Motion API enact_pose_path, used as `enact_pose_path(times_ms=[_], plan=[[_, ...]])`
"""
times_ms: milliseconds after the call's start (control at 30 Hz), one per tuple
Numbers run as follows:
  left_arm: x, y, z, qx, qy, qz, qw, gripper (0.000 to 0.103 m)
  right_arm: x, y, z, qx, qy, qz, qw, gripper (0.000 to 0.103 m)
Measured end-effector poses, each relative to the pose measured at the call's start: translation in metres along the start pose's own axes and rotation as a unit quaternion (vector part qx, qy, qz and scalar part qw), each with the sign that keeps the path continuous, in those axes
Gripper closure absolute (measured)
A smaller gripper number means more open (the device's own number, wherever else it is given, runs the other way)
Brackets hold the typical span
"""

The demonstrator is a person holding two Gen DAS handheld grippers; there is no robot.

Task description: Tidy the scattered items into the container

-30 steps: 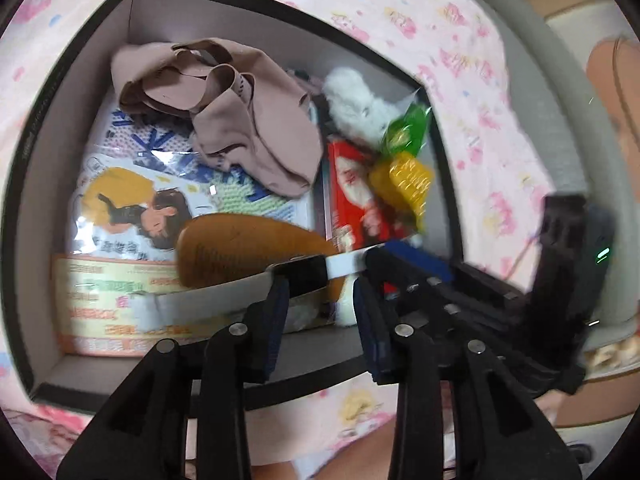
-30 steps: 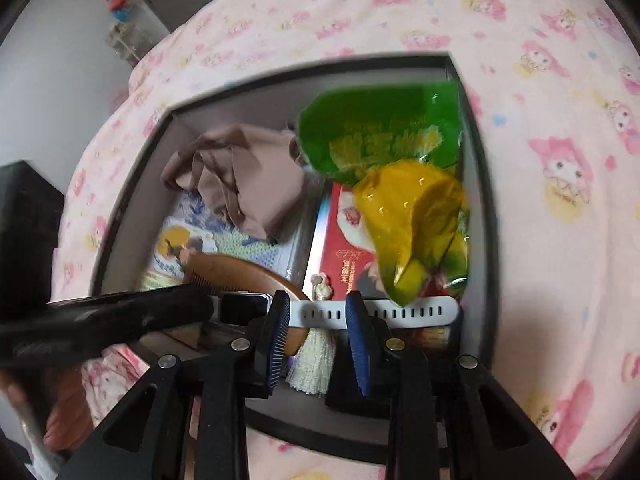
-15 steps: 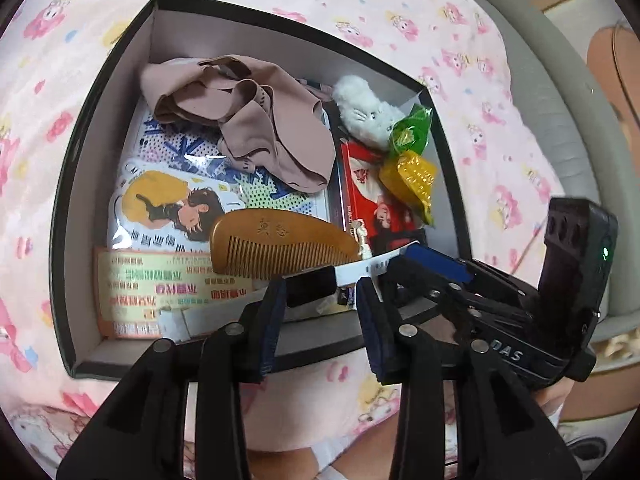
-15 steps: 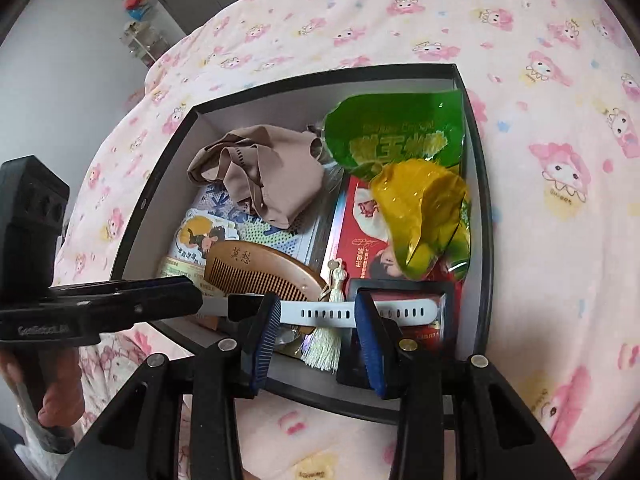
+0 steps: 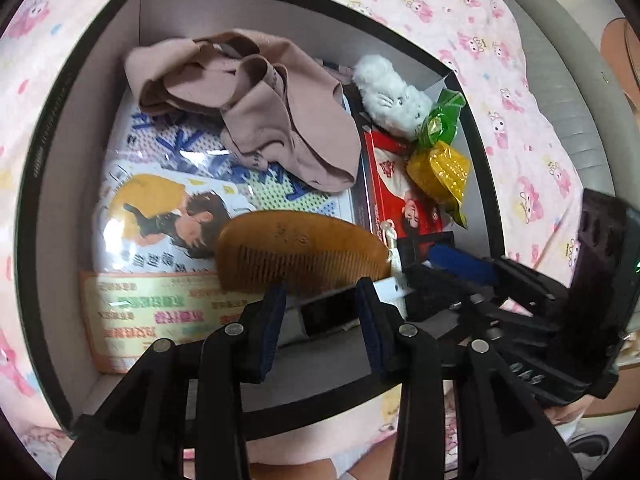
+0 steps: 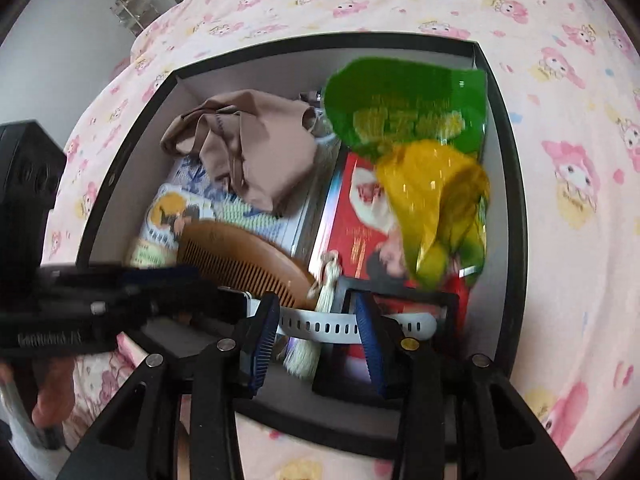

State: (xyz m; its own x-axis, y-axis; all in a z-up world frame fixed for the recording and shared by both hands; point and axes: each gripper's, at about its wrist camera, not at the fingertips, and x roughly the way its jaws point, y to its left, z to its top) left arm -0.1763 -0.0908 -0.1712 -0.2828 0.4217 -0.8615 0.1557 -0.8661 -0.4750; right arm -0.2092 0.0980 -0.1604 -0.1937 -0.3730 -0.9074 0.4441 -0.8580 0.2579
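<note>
Jaws of left gripper (image 5: 322,312) spread, with the dark face of a smartwatch (image 5: 328,312) lying between them, apparently untouched. Jaws of right gripper (image 6: 316,330) likewise spread, astride the watch's white perforated strap (image 6: 320,326); contact with the pads not discernible. Watch down low inside the black box (image 5: 40,184), near its front wall. Just behind it, a wooden comb (image 5: 304,254) with a pale tassel (image 6: 306,354) at one end. Under the comb, a printed plastic packet (image 5: 160,216); on top of that, crumpled beige fabric (image 5: 256,112). To the right, a red carton (image 6: 360,216) beneath a green and yellow snack bag (image 6: 420,152), and a white plush toy (image 5: 390,98) in the far corner. Box resting on a bed with a pink cartoon-print sheet (image 6: 568,128).
</note>
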Motion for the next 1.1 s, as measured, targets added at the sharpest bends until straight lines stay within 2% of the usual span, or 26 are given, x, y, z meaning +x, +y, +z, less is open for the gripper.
enact_pose_path(times_ms=[100, 167, 233, 300, 400, 467, 567, 633, 667, 700, 733, 767, 933, 1000, 1100], plan=[[-0.007, 0.006, 0.000, -0.007, -0.032, -0.017, 0.9993, 0.066, -0.012, 0.005, 0.010, -0.006, -0.046, -0.017, 0.999, 0.067], [-0.011, 0.007, -0.002, -0.005, -0.055, -0.015, 0.9984, 0.066, -0.003, 0.005, 0.014, -0.009, -0.042, -0.055, 0.998, 0.067], [-0.013, 0.007, -0.004, 0.004, -0.074, 0.002, 0.9972, 0.066, 0.009, 0.004, 0.014, -0.001, -0.020, -0.054, 0.998, 0.066], [-0.017, 0.005, -0.004, 0.017, -0.101, 0.031, 0.9942, 0.066, 0.008, 0.008, 0.011, -0.010, -0.033, -0.071, 0.997, 0.067], [-0.030, -0.006, 0.000, 0.031, -0.147, 0.055, 0.9871, 0.061, -0.011, 0.009, 0.015, 0.002, -0.061, -0.063, 0.996, 0.067], [-0.049, -0.019, 0.004, 0.043, -0.190, 0.054, 0.9795, 0.041, -0.035, 0.012, 0.019, 0.009, -0.100, -0.087, 0.991, 0.066], [-0.085, -0.045, 0.007, 0.073, -0.254, 0.066, 0.9622, 0.026, -0.077, 0.018, 0.022, 0.019, -0.151, -0.107, 0.982, 0.057], [-0.108, -0.061, 0.003, 0.097, -0.281, 0.086, 0.9508, 0.019, -0.105, 0.031, 0.023, 0.018, -0.183, -0.117, 0.976, 0.049], [-0.121, -0.071, -0.001, 0.110, -0.293, 0.095, 0.9448, 0.018, -0.122, 0.036, 0.021, 0.015, -0.201, -0.122, 0.972, 0.047], [-0.133, -0.074, -0.003, 0.116, -0.299, 0.097, 0.9421, 0.017, -0.128, 0.051, 0.026, 0.011, -0.217, -0.129, 0.967, 0.041], [-0.145, -0.077, -0.007, 0.119, -0.307, 0.098, 0.9390, 0.013, -0.144, 0.054, 0.021, 0.010, -0.231, -0.138, 0.963, 0.031], [-0.157, -0.082, -0.015, 0.118, -0.317, 0.097, 0.9359, 0.011, -0.161, 0.059, 0.015, 0.009, -0.248, -0.144, 0.958, 0.026], [-0.198, -0.102, -0.049, 0.117, -0.352, 0.099, 0.9232, 0.005, -0.220, 0.084, -0.014, 0.006, -0.305, -0.148, 0.941, 0.024], [-0.208, -0.110, -0.066, 0.119, -0.361, 0.102, 0.9195, 0.001, -0.232, 0.088, -0.028, 0.008, -0.317, -0.152, 0.936, 0.024], [-0.222, -0.117, -0.094, 0.120, -0.375, 0.103, 0.9134, 0.001, -0.237, 0.087, -0.053, 0.024, -0.322, -0.156, 0.934, 0.023]])
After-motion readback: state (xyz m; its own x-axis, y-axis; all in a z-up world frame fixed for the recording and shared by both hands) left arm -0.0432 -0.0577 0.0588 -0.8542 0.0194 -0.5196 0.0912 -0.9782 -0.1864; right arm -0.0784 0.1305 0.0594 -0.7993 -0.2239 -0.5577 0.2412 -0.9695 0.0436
